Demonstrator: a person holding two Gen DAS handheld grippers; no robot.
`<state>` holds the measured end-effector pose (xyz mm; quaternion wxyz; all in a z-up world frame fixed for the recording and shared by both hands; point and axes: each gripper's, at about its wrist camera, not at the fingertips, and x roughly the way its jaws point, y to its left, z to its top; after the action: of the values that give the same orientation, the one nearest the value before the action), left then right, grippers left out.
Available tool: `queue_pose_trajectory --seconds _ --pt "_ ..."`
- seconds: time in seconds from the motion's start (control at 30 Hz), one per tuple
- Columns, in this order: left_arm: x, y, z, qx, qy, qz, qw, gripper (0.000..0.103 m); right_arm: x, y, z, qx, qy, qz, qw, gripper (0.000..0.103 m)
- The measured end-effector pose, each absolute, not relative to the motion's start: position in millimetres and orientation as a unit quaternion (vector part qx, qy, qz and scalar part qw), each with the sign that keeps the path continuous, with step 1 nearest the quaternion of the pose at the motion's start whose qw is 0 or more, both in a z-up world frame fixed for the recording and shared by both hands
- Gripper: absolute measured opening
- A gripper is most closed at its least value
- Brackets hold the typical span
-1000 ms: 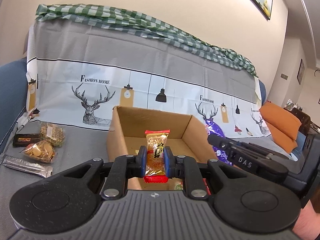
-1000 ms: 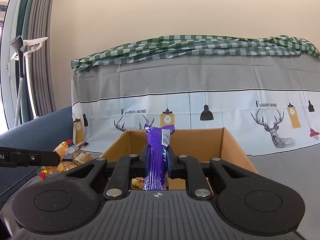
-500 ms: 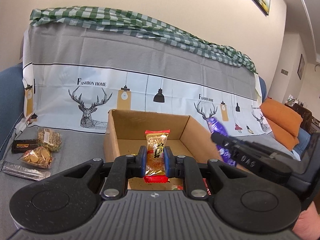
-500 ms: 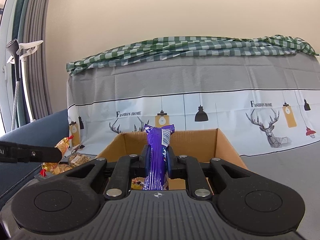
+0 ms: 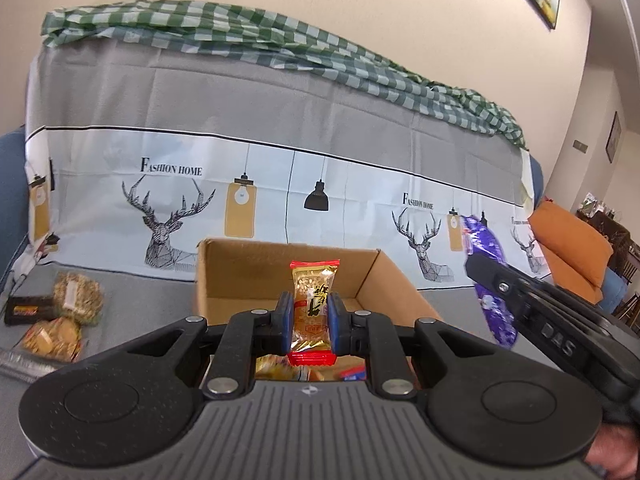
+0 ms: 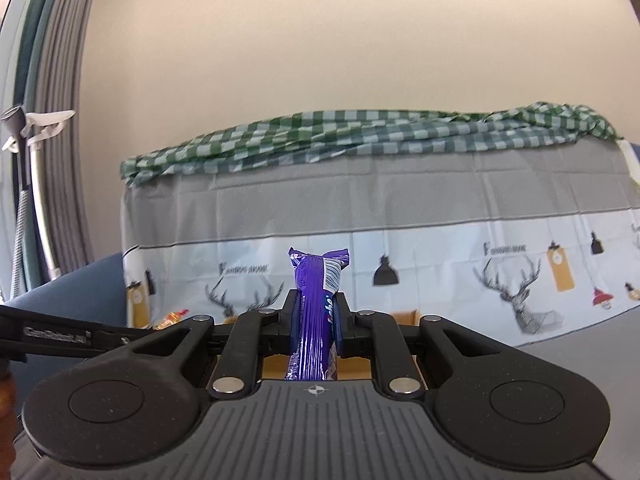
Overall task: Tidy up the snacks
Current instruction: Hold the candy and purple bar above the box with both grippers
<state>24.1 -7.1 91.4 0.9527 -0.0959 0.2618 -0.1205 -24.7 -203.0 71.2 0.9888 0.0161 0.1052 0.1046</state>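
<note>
My left gripper [image 5: 310,316] is shut on a gold and red snack packet [image 5: 313,304] and holds it upright above the near edge of an open cardboard box [image 5: 240,276]. Several wrapped snacks [image 5: 280,368] lie in the box below it. My right gripper [image 6: 316,316] is shut on a purple snack bar [image 6: 314,312], held upright over the box [image 6: 404,316], which is mostly hidden behind the gripper. The right gripper with the purple bar [image 5: 486,272] shows at the right of the left wrist view, raised beside the box.
Several loose snacks lie on the grey sofa cover left of the box: a nut cluster pack [image 5: 78,294], a biscuit pack [image 5: 52,338], a dark bar [image 5: 28,310] and a silver packet [image 5: 20,364]. An orange cushion [image 5: 568,248] sits at right. The sofa back is behind the box.
My right gripper has risen with the purple bar and the box has dropped low in its view. My left gripper has moved closer over the box with its packet.
</note>
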Motion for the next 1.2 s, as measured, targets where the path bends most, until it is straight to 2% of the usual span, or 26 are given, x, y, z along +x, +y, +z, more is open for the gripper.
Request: queue_pose_trajectory --seconds 0.23,0.43,0.57,0.67,0.87,0.93,1.17,1.2 --pt "76.2 -31.8 98.0 -0.094 0.262 -0.141 0.950 0.019 -6.0 -201.3 71.9 0.011 0.112 0.071 0.991 0.017" --pt "73.0 -20.1 63.9 -0.093 0.273 -0.135 0.948 0.019 0.5 -197.5 57.3 -0.008 0.120 0.054 0.991 0.017" --pt "73.6 -19.7 48.1 -0.057 0.267 -0.153 0.950 0.019 6.0 -202.7 36.5 0.011 0.109 0.025 0.994 0.017" --pt "77.3 -16.4 42.4 -0.036 0.271 -0.159 0.949 0.019 19.7 -200.2 19.6 0.016 0.130 0.015 0.991 0.017" --pt "96.5 -9.1 55.2 -0.028 0.279 -0.193 0.940 0.019 36.5 -195.3 37.8 0.040 0.124 -0.009 0.991 0.017" --pt "101.4 -6.6 59.3 -0.033 0.285 -0.186 0.940 0.019 41.9 -187.5 43.2 0.018 0.127 -0.020 0.992 0.017" --pt "93.3 -7.7 53.4 -0.052 0.292 -0.159 0.942 0.019 45.3 -172.7 39.1 0.027 0.186 -0.037 0.982 0.017" --pt "87.8 -8.7 55.8 -0.051 0.281 -0.163 0.944 0.027 43.5 -169.2 38.6 0.027 0.193 -0.026 0.980 0.017"
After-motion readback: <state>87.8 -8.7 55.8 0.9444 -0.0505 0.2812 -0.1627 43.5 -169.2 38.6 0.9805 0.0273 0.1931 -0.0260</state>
